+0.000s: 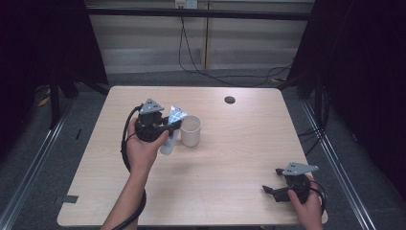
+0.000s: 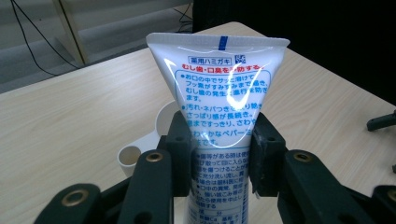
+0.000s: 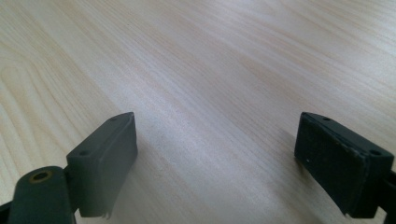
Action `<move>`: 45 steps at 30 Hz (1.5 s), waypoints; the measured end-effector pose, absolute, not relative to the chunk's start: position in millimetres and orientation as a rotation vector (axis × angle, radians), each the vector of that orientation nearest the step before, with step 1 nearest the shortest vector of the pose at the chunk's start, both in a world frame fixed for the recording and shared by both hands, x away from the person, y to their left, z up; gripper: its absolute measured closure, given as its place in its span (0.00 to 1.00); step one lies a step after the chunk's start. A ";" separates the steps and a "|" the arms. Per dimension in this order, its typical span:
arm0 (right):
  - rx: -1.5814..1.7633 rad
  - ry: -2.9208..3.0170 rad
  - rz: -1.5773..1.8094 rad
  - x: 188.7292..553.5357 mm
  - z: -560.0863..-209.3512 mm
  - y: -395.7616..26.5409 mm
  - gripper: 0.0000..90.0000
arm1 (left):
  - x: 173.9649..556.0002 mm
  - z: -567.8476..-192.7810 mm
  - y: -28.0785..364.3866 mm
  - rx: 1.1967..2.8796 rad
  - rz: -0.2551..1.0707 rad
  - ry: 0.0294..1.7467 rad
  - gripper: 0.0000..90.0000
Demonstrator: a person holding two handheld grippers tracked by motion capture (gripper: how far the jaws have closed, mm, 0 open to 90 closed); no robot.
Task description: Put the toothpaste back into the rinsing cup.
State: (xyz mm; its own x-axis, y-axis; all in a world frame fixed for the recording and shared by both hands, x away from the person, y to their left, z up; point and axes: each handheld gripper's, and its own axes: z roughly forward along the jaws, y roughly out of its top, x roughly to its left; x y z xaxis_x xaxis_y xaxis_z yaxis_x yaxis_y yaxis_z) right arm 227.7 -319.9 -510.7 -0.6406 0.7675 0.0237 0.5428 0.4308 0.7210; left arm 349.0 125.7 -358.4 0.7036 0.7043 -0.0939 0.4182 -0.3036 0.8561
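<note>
One toothpaste tube (image 2: 219,107), one white cup (image 1: 190,130), two grippers.

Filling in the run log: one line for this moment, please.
left gripper: shut on toothpaste tube | cup: beside tube | right gripper: open, idle

Left gripper (image 1: 168,129) raised, jaws clamped; right gripper (image 1: 273,181) low, jaws wide apart.

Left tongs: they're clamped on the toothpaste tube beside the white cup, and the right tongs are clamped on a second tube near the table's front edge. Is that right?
Not quite. The right tongs hold nothing: the right gripper view shows their jaws wide apart over bare table. The rest stands: the left tongs are clamped on the toothpaste tube beside the white cup.
</note>
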 end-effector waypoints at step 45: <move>1.128 2.380 1.029 227.7 -510.7 -319.9 0.14 | 379.4 -350.4 105.5 1.875 0.353 0.895 0.73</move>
